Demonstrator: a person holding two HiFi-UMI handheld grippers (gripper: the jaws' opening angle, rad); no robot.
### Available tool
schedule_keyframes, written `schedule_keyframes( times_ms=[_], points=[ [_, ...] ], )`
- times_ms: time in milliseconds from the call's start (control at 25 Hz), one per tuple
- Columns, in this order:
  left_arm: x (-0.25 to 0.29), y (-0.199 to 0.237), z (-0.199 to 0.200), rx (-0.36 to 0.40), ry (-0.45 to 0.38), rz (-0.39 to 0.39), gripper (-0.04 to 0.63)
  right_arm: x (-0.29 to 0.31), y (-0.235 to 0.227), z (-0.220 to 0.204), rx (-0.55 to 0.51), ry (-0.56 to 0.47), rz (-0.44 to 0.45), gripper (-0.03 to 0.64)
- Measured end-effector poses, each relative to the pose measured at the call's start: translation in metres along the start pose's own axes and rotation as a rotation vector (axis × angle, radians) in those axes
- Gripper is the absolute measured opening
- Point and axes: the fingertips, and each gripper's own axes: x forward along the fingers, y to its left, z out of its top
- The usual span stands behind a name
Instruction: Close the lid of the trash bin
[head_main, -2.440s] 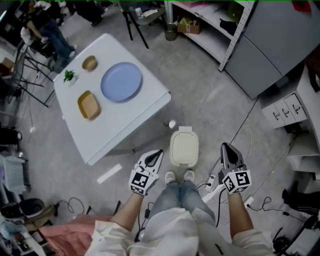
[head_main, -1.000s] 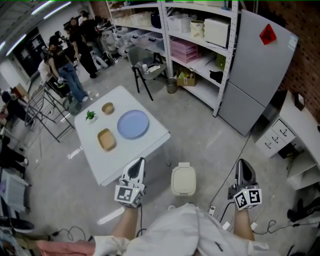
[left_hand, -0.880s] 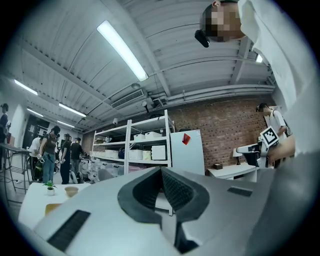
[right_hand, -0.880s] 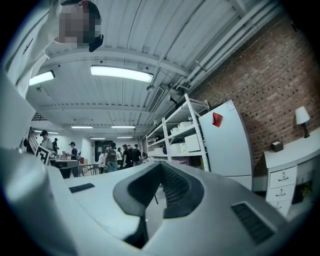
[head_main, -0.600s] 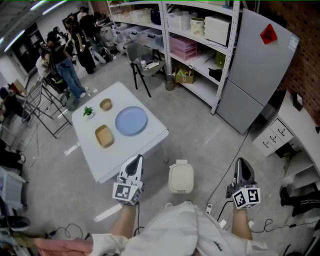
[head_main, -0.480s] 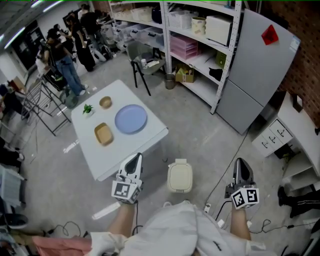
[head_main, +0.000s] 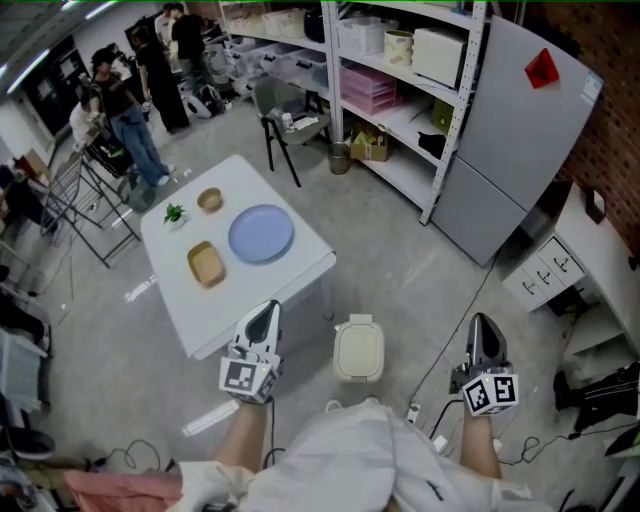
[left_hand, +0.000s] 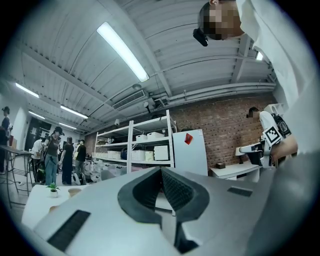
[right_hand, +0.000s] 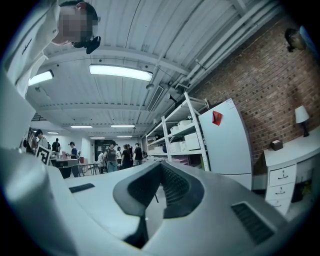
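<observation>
My left claw (head_main: 265, 312) and right claw (head_main: 481, 326) are both pinched fully together, empty. Trash bin (head_main: 358, 350) stands on the floor between them, lid down, touching neither.

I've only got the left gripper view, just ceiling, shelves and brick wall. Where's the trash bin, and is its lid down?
Observer: The head view shows the trash bin on the floor just in front of the person. Its lid lies flat and looks shut.
Operator: Is either gripper touching it?
Observer: No. The left gripper and right gripper flank it, both clear of it.
Operator: Is the right one carrying anything?
Observer: The right gripper view shows its jaws together with nothing between them.
</observation>
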Motion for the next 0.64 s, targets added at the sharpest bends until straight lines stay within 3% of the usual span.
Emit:
schedule_keyframes(
  times_ms=[640],
  points=[
    [0.0033,-0.0096,-0.0031,0.0,0.006,-0.009,0.025,0.0035,-0.0018,-0.008,0.003,0.024,0.001,0.017]
  ],
)
